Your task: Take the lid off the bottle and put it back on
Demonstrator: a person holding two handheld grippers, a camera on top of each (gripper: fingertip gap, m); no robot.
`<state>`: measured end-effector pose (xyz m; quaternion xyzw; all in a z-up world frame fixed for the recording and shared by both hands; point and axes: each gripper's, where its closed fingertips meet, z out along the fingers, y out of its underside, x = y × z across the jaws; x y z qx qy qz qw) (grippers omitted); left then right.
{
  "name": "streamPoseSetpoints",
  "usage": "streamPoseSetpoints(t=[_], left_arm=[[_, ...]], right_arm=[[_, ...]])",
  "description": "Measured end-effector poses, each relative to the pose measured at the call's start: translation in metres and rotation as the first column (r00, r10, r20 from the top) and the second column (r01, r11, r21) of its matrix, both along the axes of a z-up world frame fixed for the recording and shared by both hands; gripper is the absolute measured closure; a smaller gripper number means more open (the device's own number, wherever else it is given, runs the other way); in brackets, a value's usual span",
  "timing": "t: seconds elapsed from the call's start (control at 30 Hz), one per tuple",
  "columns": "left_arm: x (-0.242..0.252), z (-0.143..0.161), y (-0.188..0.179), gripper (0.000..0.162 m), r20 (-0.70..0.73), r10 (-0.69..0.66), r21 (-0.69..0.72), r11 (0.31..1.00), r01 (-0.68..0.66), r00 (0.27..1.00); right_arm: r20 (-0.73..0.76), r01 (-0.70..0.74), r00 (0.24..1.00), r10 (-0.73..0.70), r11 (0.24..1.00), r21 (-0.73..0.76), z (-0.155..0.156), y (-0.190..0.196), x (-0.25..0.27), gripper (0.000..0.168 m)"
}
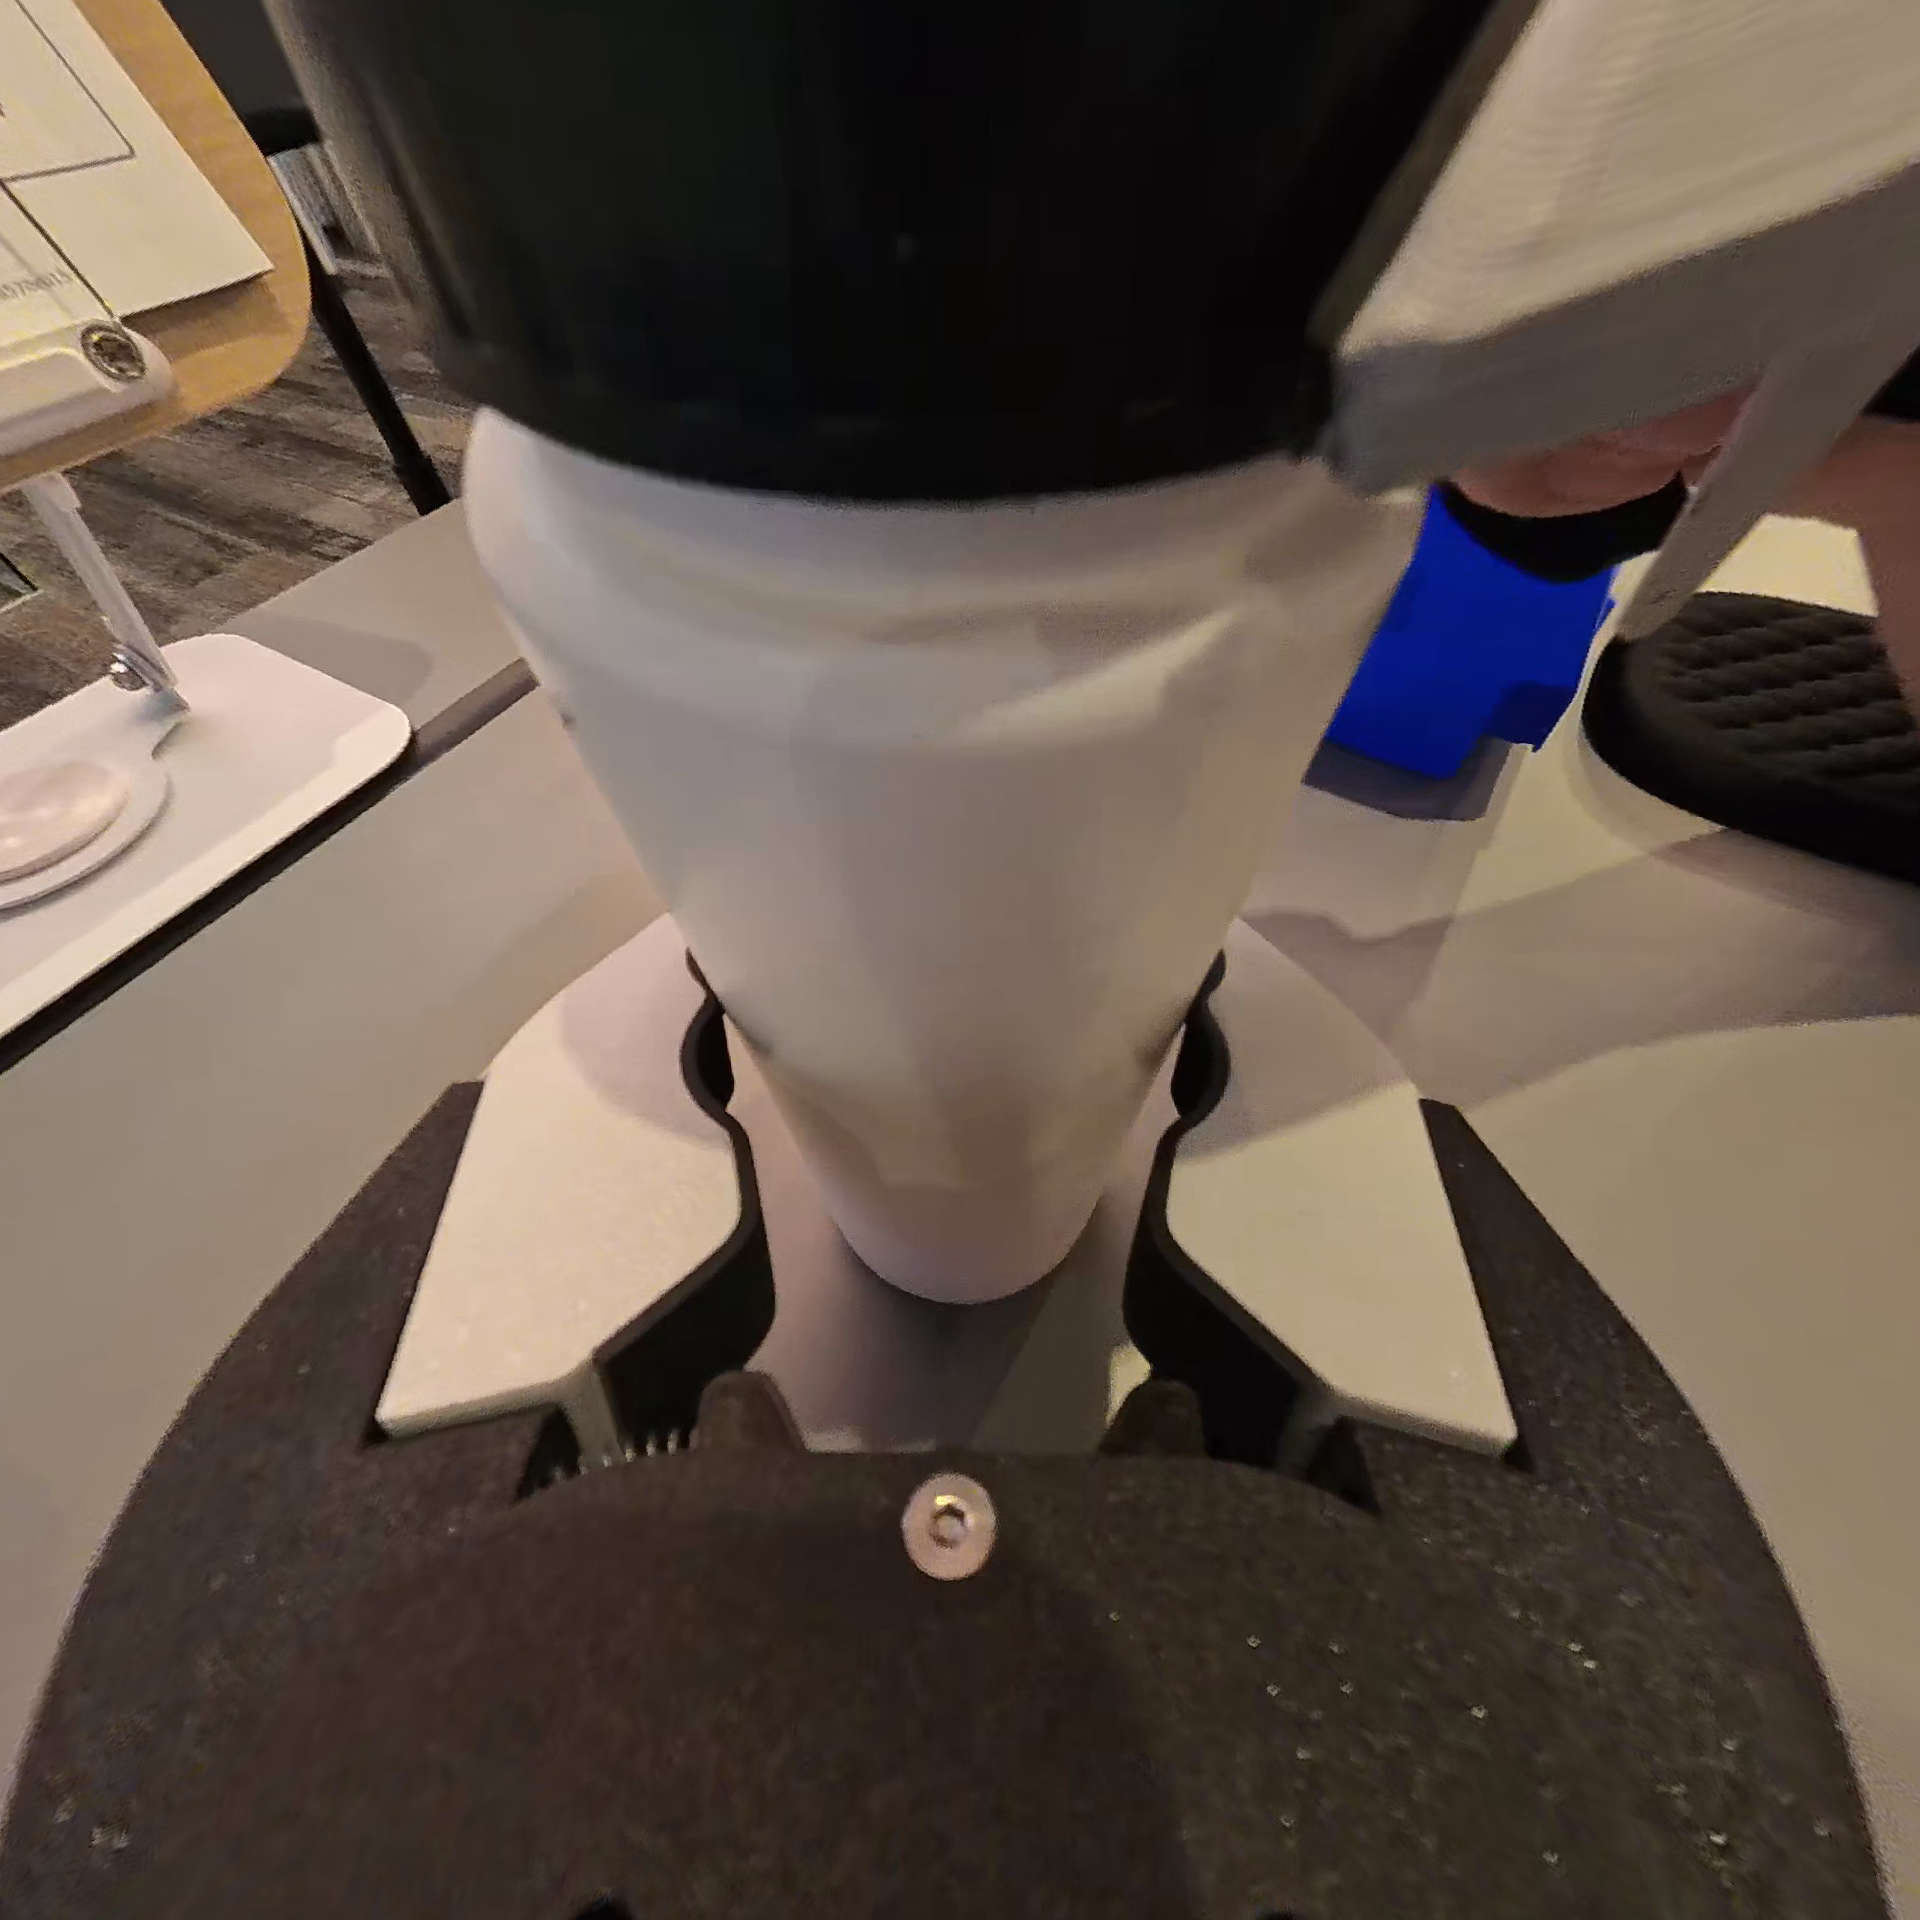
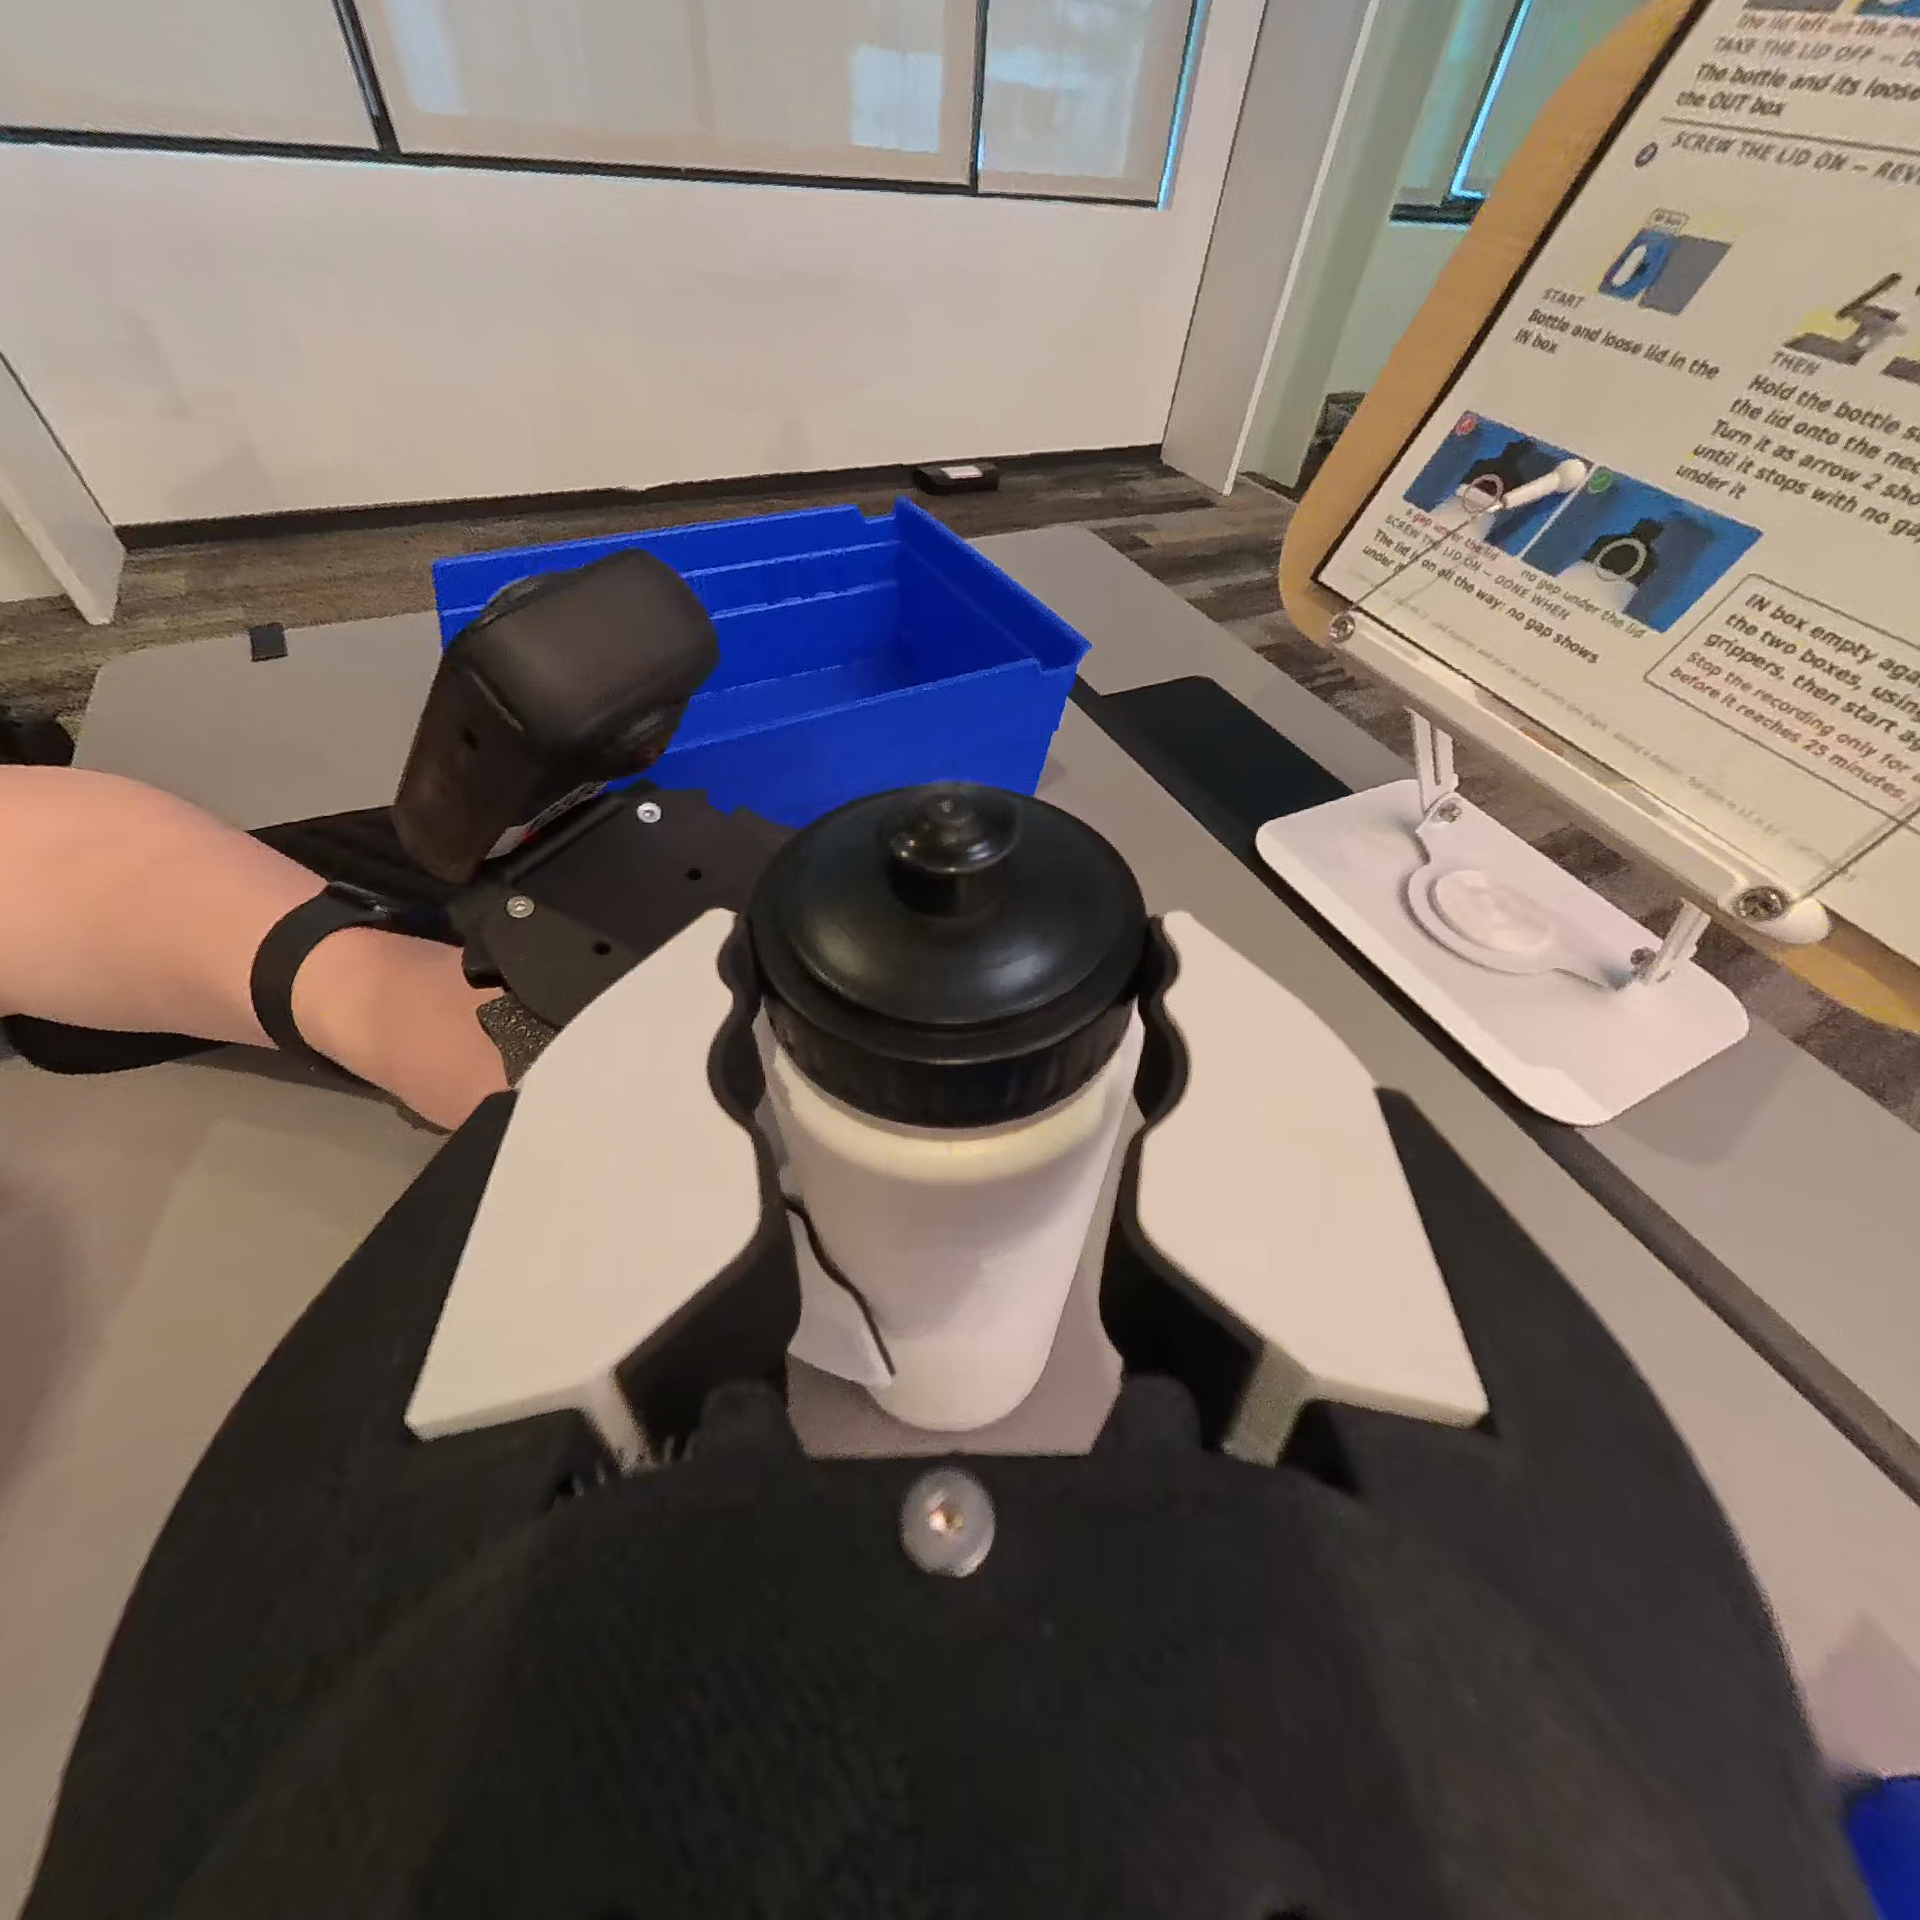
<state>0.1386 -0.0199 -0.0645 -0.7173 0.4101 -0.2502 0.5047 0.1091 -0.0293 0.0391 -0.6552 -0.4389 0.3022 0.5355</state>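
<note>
We saw the white bottle (image 1: 935, 831) standing upright on the grey table (image 1: 260, 1039), its black lid (image 2: 945, 956) seated on the neck. Our left gripper (image 1: 951, 1049) was clamped on the lower body of the bottle, both fingers (image 1: 582, 1195) pressed against its sides. Our right gripper (image 2: 945, 997) came from above, its jaws set around the lid; they looked to touch the lid's ribbed rim, though motion blur left the contact uncertain. A blue bin (image 2: 831, 665) sat behind the bottle, and a sheet on a stand (image 2: 1507, 935) stood off to the right.
</note>
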Motion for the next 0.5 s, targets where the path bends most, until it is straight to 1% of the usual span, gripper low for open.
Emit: streamPoseSetpoints(t=[0.13, 0.23, 0.3, 0.37, 0.4, 0.5], left_arm=[[-0.001, -0.001, 0.004, 0.078, 0.002, 0.048, -0.015, 0.999, -0.048, 0.999], [-0.003, -0.001, 0.004, 0.078, 0.001, 0.067, -0.017, 0.998, -0.067, 0.998], [-0.003, -0.001, 0.003, 0.077, 0.003, 0.041, -0.017, 0.999, -0.04, 0.999], [0.002, 0.0, -0.003, 0.078, 0.018, -0.044, -0.038, 0.998, 0.045, 0.999], [0.003, 0.0, -0.005, 0.078, 0.036, -0.067, -0.061, 0.996, 0.069, 0.997], [0.007, 0.003, -0.01, 0.078, 0.101, -0.118, -0.124, 0.984, 0.13, 0.988]], right_arm=[[-0.038, 0.08, 0.996, -0.081, 0.997, -0.022, 0.0, 0.006, 0.001, 0.096], [-0.059, 0.126, 0.99, -0.127, 0.992, -0.008, 0.0, 0.007, 0.0, 0.096], [-0.043, 0.068, 0.997, -0.069, 0.998, -0.006, 0.001, 0.005, -0.001, 0.096], [-0.039, -0.037, 0.999, 0.036, 0.998, -0.04, 0.004, 0.0, 0.003, 0.096], [-0.071, -0.093, 0.994, 0.088, 0.994, -0.064, 0.009, -0.002, 0.006, 0.094], [-0.191, -0.198, 0.966, 0.173, 0.973, -0.12, 0.022, -0.004, 0.018, 0.092]])
